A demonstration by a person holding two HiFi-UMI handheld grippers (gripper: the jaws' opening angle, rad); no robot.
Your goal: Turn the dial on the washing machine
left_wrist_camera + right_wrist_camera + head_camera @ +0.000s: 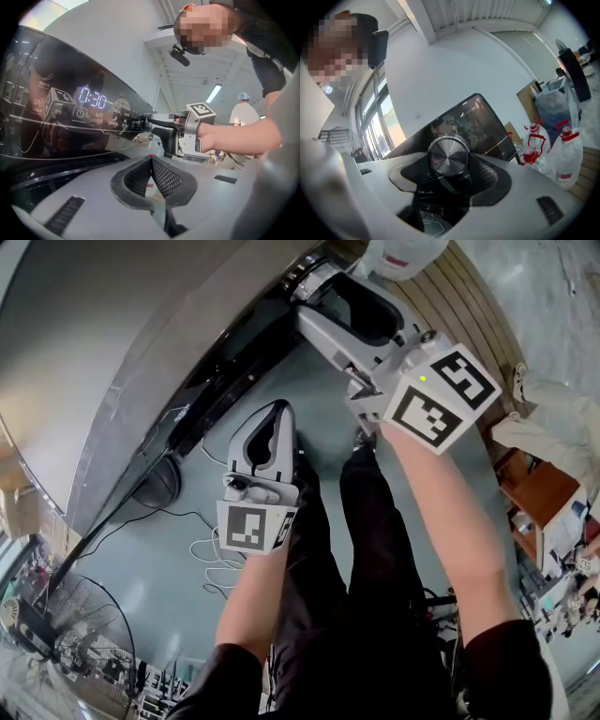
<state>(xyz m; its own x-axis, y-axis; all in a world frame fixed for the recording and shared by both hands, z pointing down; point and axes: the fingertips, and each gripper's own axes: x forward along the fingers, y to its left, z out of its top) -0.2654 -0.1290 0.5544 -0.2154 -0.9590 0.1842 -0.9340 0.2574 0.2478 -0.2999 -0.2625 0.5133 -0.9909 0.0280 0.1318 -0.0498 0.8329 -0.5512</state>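
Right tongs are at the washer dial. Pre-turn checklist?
1. Dial sits between the right tongs: ok.
2. Right tongs closed on dial: pads look pressed to both sides, ok; firmness cannot tell.
3. Left tongs shut, empty, away from the panel: ok.
4. Display lit, reads 0:30: ok.
5. Dial's present setting mark: cannot tell.
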